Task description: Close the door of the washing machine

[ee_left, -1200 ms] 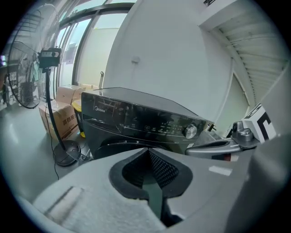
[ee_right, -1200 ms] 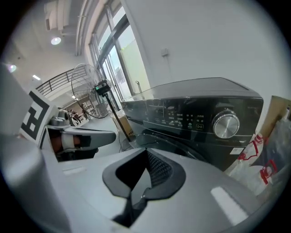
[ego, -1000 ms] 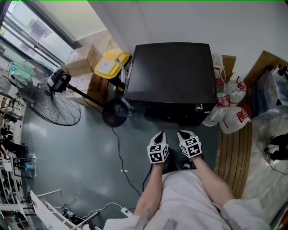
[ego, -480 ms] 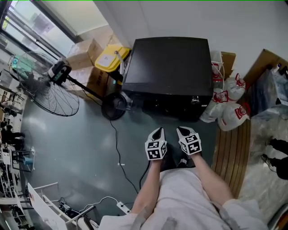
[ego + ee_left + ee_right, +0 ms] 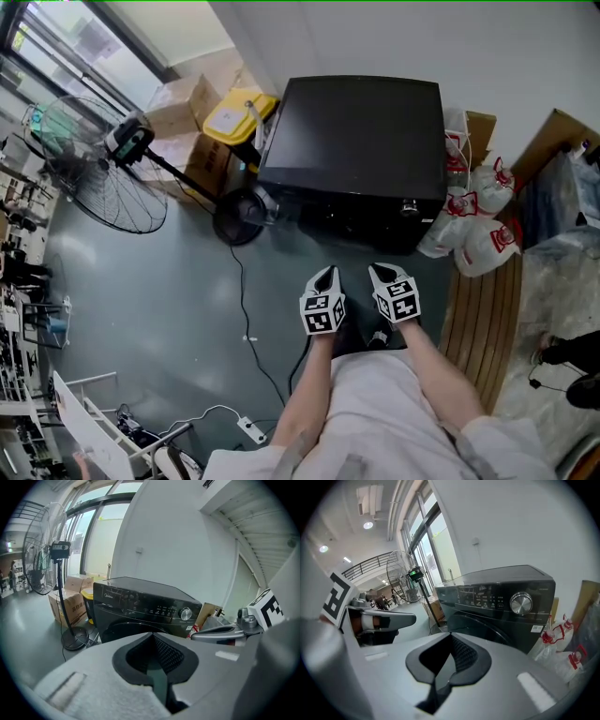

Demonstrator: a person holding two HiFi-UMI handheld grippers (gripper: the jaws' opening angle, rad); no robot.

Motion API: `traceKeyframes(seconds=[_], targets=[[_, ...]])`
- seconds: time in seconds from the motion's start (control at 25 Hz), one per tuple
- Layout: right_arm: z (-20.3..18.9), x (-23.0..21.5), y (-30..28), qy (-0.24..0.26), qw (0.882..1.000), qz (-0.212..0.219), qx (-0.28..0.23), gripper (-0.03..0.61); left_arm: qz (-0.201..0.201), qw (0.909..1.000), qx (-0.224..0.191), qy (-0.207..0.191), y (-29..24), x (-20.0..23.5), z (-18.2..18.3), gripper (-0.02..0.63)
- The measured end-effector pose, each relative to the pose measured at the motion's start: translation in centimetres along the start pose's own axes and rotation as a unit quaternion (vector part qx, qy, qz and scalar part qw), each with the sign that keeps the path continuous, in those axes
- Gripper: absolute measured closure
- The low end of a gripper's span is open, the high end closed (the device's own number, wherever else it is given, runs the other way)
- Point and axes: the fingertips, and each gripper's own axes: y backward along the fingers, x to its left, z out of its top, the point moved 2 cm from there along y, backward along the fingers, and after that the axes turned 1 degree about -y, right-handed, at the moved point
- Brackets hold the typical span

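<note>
**Hidden or cut-off areas.** In the head view the washing machine (image 5: 352,141) is seen steeply from above. Only its black top and a narrow strip of the front panel show there, and the door cannot be made out. In both gripper views the grey body of the hand-held gripper covers the lower part of the round door (image 5: 129,629), leaving only its upper arc in sight. That arc lies against the cabinet front. Whether the door is latched cannot be told. The person's body is cut off at the lower edge of the head view.

**Location and orientation.** The machine stands upright on the grey floor (image 5: 169,300) with its back to the white wall (image 5: 375,37). Cardboard boxes (image 5: 173,117) are on its left and plastic bags (image 5: 483,225) on its right. The front, carrying the control knob (image 5: 521,603) and the door, faces the person. The front edge runs left to right across the head view.

**Gripper state.** The left hand-held gripper (image 5: 325,273) and the right hand-held gripper (image 5: 380,270) are held side by side near the machine front, apart from it. Both point toward it and slightly downward. The jaws of each are fully together with nothing between them.
</note>
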Motion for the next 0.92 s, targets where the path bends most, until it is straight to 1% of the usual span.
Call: traceKeyframes(seconds=[0.92], targets=[[0.93, 0.63, -0.28, -0.002, 1.0, 0.007, -0.009, 0.577, 0.006, 1.0, -0.003, 0.001, 0.65, 0.9, 0.54, 0.609]])
